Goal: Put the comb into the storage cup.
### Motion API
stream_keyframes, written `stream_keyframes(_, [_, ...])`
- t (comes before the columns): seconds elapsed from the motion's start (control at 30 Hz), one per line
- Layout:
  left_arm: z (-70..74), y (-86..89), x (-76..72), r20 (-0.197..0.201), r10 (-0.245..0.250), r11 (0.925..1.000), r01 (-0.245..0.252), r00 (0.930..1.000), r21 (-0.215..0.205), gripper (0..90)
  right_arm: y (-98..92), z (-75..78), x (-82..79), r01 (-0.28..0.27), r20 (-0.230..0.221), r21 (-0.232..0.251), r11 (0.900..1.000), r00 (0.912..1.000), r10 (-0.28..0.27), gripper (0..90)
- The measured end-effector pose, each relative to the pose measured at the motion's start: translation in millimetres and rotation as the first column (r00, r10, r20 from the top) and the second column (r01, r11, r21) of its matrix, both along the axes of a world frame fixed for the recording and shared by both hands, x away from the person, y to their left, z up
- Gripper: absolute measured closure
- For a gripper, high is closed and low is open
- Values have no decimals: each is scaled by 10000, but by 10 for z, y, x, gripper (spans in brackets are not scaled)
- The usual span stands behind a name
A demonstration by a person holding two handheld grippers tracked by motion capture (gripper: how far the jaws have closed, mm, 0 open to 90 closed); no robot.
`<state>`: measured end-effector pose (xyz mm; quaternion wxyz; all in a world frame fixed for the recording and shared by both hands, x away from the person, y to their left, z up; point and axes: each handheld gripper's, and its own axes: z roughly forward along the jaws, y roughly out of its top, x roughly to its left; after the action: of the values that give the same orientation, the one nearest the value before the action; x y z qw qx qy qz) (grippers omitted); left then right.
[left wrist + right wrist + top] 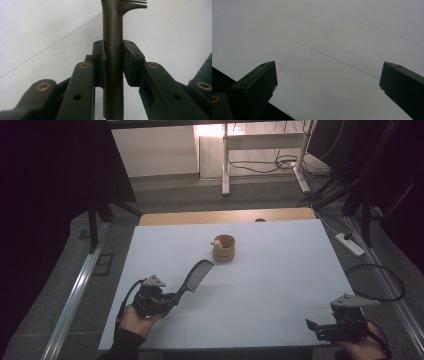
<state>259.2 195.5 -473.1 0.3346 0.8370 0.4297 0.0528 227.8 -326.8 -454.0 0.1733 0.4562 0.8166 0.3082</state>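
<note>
A black comb (196, 274) slants up and away over the white table (280, 270), its handle (113, 50) clamped between the pads of my left gripper (170, 300), which sits at the near left. The comb's teeth (136, 2) point toward a small tan cup (223, 247) with a pale figure on its rim, standing at the table's middle back. At the near right corner my right gripper (312, 326) stands open with nothing between its jaws; its two black fingers (257, 85) frame bare tabletop.
The table's near edge (249, 96) runs just under the right gripper. Beyond the far edge lie a wooden strip (225, 216), white desk legs (225, 165) and cables on the floor. A power strip (350, 244) and a looped cable lie to the right.
</note>
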Motion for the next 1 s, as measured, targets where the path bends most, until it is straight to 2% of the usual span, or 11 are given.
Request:
stream_keyframes(0.27, [34, -88, -95, 223, -230, 9993, 236, 9995, -275, 723, 3, 5, -8, -66, 81, -17, 10000, 9999, 66, 18])
stream_keyframes(0.67, [58, -133, -152, 480, -419, 9971, 448, 9980, -608, 723, 23, 18, -34, -359, 313, -69, 9993, 9989, 361, 4])
stream_keyframes(1.0, [41, -178, -123, 393, -688, 9946, 716, 9969, -757, 723, 44, 75, -31, -809, 850, 349, 9961, 9933, 777, 0])
